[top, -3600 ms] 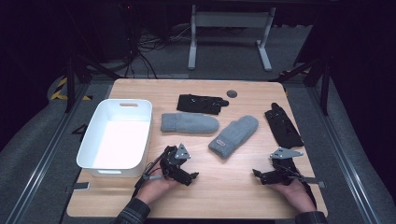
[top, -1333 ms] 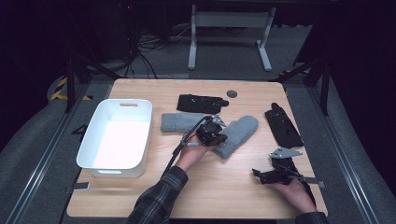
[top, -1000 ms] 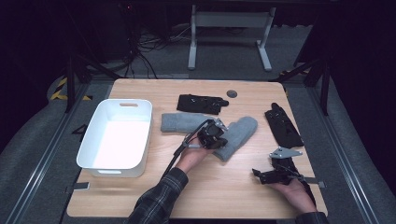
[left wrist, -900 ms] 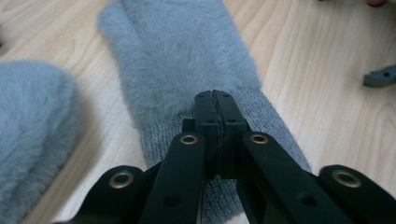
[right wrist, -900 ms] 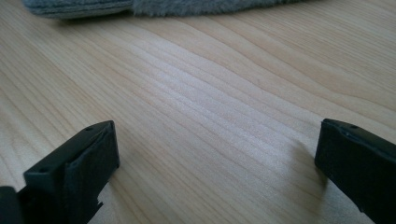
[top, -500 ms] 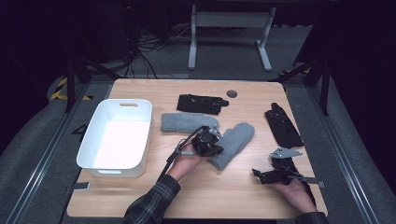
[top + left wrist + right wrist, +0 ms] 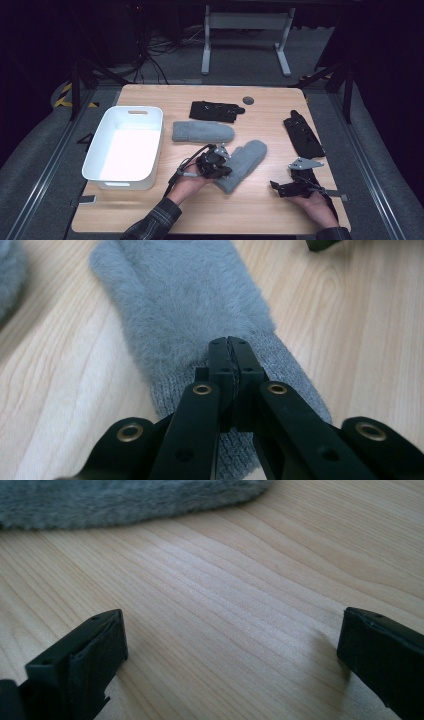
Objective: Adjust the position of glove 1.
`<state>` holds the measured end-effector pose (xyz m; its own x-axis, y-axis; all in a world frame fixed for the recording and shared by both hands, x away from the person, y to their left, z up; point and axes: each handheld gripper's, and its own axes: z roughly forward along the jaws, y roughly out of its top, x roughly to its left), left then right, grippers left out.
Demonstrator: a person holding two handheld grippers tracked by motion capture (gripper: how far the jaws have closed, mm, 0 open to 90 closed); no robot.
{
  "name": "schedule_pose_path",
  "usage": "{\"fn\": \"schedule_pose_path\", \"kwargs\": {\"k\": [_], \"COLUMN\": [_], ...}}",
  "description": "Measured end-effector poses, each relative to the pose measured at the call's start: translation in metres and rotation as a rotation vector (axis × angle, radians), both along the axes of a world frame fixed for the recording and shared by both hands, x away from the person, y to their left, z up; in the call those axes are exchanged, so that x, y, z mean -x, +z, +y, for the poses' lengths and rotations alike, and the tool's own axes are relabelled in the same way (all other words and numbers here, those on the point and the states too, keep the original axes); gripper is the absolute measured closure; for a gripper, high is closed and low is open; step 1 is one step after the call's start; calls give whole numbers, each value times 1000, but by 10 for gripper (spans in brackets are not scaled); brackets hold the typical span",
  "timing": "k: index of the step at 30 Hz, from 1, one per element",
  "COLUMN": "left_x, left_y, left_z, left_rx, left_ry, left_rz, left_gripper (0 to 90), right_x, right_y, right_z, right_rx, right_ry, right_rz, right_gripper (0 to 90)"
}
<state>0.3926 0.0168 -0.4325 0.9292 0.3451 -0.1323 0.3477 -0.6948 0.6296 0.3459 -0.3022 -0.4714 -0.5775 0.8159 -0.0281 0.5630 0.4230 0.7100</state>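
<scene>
The left hand-held gripper pinches the knit cuff of the grey mitten lying ahead of it, while the right hand-held gripper rests wide apart over bare worktop.

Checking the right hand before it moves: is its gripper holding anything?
No. In the right gripper view the right gripper has its jaws wide apart over bare wooden table, nothing between them.

Grey mitten: cuff partly hidden beneath left gripper, fingertip end cut off at top edge | second grey mitten: cropped at left edge | small dark disc: too small to identify
</scene>
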Motion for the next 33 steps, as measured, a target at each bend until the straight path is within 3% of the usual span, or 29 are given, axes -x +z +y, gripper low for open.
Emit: {"fn": "schedule_pose_path", "kwargs": {"k": [9, 15, 22, 26, 29, 33], "left_x": [23, 30, 19, 8, -4, -10], "left_y": [-2, 2, 16, 22, 19, 9], "left_z": [23, 26, 23, 19, 17, 5], "left_rx": [7, 26, 67, 40, 40, 29], "left_ry": [4, 9, 40, 70, 94, 70], "left_rz": [6, -2, -42, -104, -90, -59], "left_gripper": [900, 898, 899, 899, 899, 899], "right_x": [0, 0, 0, 0, 0, 0], "right_y": [0, 0, 0, 0, 0, 0], "right_z": [0, 0, 0, 0, 0, 0], "right_rx": [0, 0, 0, 0, 0, 0], "right_ry": [0, 0, -2, -1, 0, 0], "right_rz": [0, 0, 1, 1, 1, 1], "right_gripper": [0, 0, 0, 0, 1, 1]}}
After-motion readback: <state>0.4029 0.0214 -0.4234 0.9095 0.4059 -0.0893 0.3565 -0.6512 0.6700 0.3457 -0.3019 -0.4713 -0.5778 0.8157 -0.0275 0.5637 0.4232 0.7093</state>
